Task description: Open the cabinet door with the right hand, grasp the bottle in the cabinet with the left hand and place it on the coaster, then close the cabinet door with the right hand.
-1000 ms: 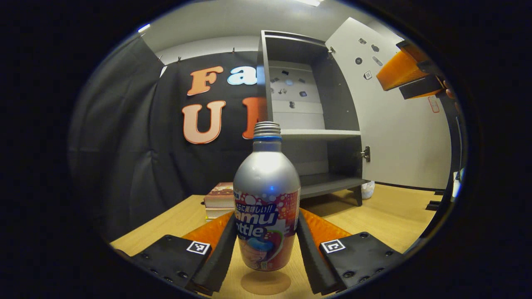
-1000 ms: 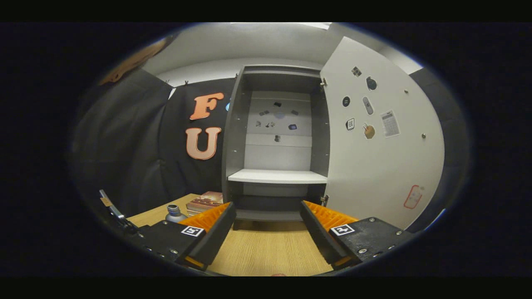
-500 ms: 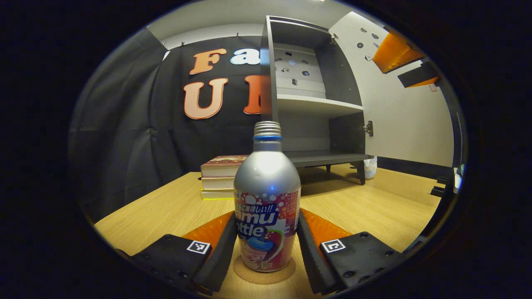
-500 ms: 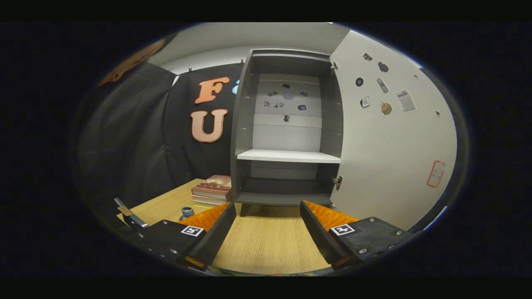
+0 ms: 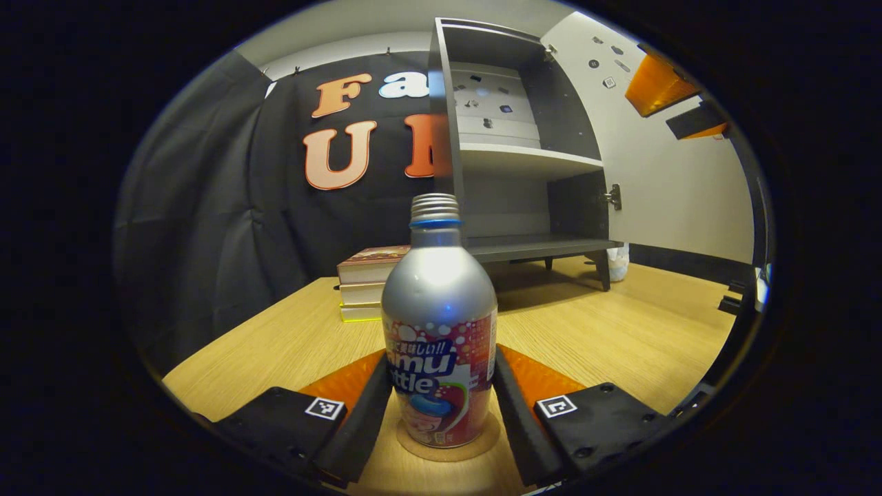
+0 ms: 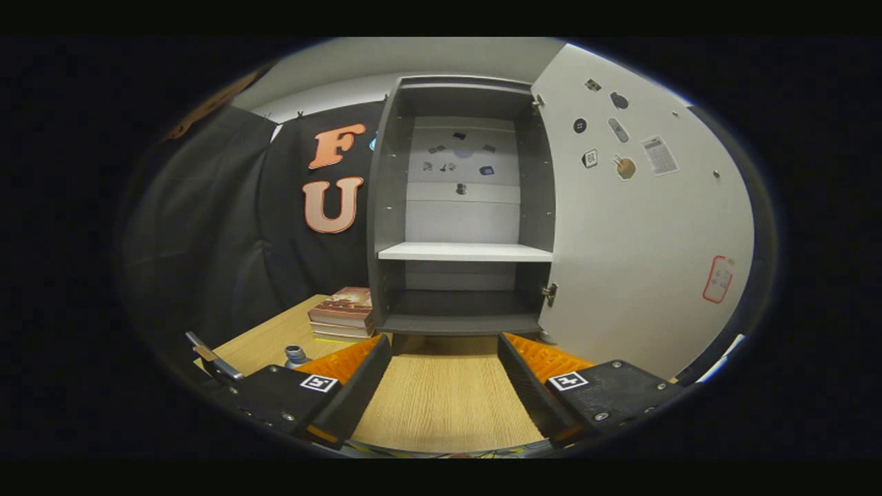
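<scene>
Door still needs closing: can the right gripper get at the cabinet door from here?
Probably yes. The right gripper is open and empty, the cabinet door stands wide open ahead to its right, with bare table between.

Silver bottle (image 5: 439,331) upright on round coaster (image 5: 448,446); cabinet door (image 6: 641,227) open

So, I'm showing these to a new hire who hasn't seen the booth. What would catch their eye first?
Probably the bottle, upright on the coaster between the left gripper's fingers, close in the left gripper view. Next, the cabinet straight ahead in the right gripper view, its shelves bare and its door swung wide to the right. The right gripper is open, holding nothing.
</scene>
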Demonstrator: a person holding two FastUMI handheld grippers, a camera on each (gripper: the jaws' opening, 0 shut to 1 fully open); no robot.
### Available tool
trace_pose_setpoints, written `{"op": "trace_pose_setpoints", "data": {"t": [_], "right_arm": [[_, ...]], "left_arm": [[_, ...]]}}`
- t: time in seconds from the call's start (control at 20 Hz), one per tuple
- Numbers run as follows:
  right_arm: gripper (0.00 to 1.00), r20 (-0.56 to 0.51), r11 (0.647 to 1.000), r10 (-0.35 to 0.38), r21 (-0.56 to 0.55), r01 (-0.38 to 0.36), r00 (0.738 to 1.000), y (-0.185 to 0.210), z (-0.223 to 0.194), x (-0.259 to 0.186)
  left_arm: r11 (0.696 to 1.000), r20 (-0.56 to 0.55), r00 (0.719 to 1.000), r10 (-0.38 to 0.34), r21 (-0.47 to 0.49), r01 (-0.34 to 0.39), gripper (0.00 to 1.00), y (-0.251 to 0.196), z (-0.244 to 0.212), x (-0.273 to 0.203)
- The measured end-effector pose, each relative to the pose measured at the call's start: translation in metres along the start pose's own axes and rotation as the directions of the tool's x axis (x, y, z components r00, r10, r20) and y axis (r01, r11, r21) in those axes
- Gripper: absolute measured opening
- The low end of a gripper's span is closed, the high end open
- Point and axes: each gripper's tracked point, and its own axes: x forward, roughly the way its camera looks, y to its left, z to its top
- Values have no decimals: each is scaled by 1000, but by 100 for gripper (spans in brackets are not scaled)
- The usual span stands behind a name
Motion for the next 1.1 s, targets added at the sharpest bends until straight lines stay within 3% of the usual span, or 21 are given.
{"op": "trace_pose_setpoints", "data": {"t": [0.6, 0.85, 0.9, 1.1], "right_arm": [[95, 26, 999, -35, 27, 34, 999, -8, 25, -17], [95, 109, 990, -138, 17, 137, 984, -39, 70, -48], [98, 123, 987, -163, 17, 162, 979, -47, 78, -58], [95, 164, 959, -282, 14, 284, 945, -87, 102, -94]], "left_arm": [[999, 27, 999, -33, 32, 32, 93, 2, 41, -3], [999, 89, 995, -43, -8, 44, 95, 11, 104, -3], [999, 97, 994, -49, -16, 51, 95, 12, 116, -5], [995, 129, 988, -90, -24, 94, 96, 9, 164, -15]]}}
